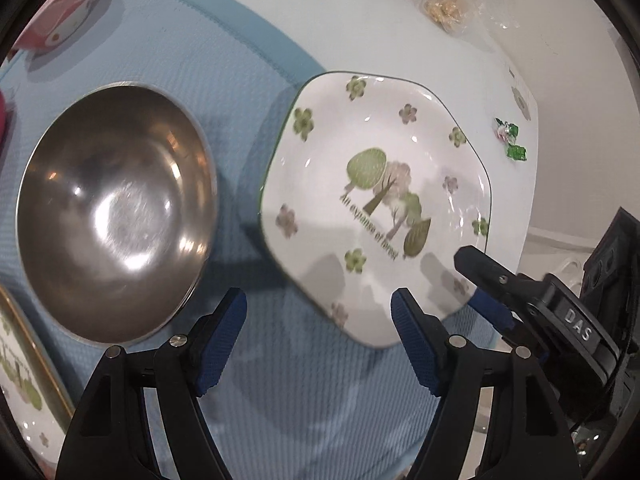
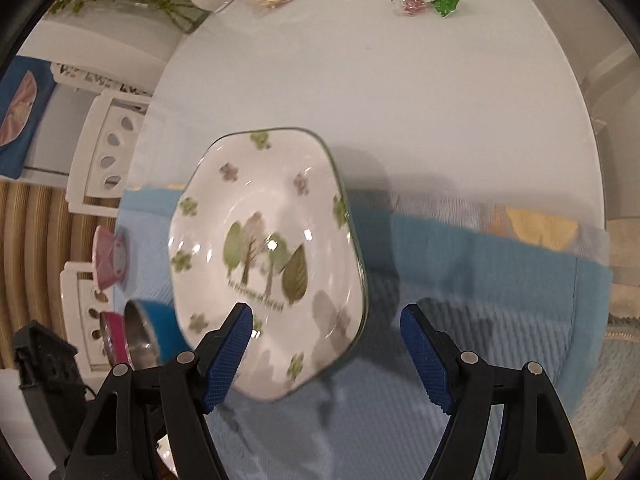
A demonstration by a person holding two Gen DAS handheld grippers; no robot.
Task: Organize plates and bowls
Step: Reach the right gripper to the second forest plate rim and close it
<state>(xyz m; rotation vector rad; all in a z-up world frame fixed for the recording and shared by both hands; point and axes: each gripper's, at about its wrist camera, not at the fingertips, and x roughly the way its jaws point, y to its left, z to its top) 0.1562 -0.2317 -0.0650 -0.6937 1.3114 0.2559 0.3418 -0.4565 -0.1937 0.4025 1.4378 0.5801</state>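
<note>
Nothing looks stacked yet: the tree-print plate (image 1: 376, 200) lies mid-frame, half on the blue mat (image 1: 208, 64), beside the steel bowl (image 1: 116, 208) at left. Both the left tongs (image 1: 318, 312) and right tongs (image 2: 326, 324) hang spread and empty above it, so the sorting seems barely begun.

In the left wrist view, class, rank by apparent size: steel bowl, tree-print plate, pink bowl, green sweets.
1. tree-print plate and steel bowl: too alike to separate
2. pink bowl, cut off by the frame edge
3. green sweets
</note>
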